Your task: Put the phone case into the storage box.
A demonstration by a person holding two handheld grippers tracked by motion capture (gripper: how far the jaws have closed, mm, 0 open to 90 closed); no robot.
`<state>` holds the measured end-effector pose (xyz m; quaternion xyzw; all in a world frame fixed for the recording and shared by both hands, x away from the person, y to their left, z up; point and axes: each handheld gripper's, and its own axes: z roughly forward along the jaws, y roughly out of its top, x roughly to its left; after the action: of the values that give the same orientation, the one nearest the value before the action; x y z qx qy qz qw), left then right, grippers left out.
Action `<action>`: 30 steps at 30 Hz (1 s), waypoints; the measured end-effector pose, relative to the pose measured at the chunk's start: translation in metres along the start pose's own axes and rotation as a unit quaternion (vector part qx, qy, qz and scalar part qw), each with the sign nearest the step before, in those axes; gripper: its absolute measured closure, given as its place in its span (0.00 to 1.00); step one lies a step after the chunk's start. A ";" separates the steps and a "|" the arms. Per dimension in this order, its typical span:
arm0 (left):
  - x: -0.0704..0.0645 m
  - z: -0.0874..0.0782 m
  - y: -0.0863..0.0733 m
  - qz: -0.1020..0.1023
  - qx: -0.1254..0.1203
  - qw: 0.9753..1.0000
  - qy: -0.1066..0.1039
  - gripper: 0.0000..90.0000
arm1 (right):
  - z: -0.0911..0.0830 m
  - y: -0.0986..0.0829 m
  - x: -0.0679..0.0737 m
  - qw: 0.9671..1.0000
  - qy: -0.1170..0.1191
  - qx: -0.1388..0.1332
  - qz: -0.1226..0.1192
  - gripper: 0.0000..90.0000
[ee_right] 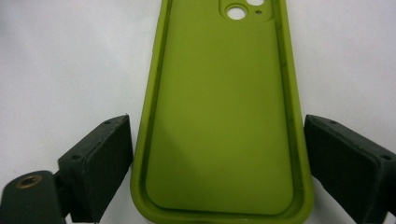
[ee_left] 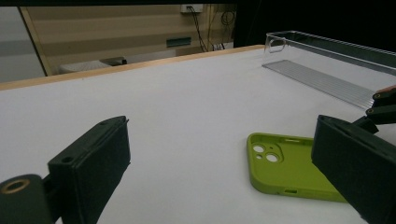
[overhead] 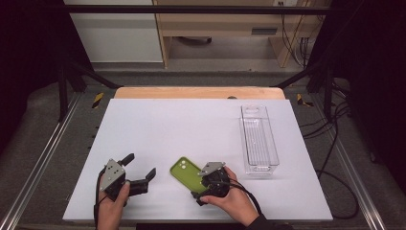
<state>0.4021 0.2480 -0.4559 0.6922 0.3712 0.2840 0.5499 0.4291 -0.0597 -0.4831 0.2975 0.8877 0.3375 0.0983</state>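
Observation:
A lime-green phone case (overhead: 186, 173) lies open side up on the white table (overhead: 191, 124), its camera cut-outs at the far-left end. My right gripper (overhead: 201, 184) is at the case's near end. In the right gripper view the right gripper (ee_right: 219, 126) is open, one jaw on each side of the case (ee_right: 219, 84), with narrow gaps beside both long edges. My left gripper (overhead: 140, 166) rests to the left of the case. It is open with only bare table between its jaws (ee_left: 219, 126), and the case (ee_left: 289, 170) lies off to its right.
A clear, empty plastic bin (overhead: 259, 140) stands lengthwise on the right part of the table and appears again at the upper right of the left gripper view (ee_left: 327, 70). Metal frame rails run along both sides of the table, and cables hang at the right.

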 end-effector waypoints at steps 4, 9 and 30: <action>-0.001 0.000 0.000 0.001 0.001 1.000 0.000 0.05 | 0.000 -0.001 0.001 1.000 -0.010 -0.003 -0.004 0.14; -0.001 0.001 0.000 0.001 0.002 1.000 -0.001 0.05 | -0.001 -0.002 0.001 1.000 -0.012 -0.004 -0.003 0.16; 0.002 0.000 0.000 -0.005 0.001 1.000 0.004 0.05 | -0.003 -0.007 -0.002 0.999 -0.013 -0.025 -0.014 0.19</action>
<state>0.4028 0.2498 -0.4562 0.6896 0.3774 0.2840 0.5491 0.4264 -0.0662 -0.4854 0.2864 0.8818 0.3542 0.1221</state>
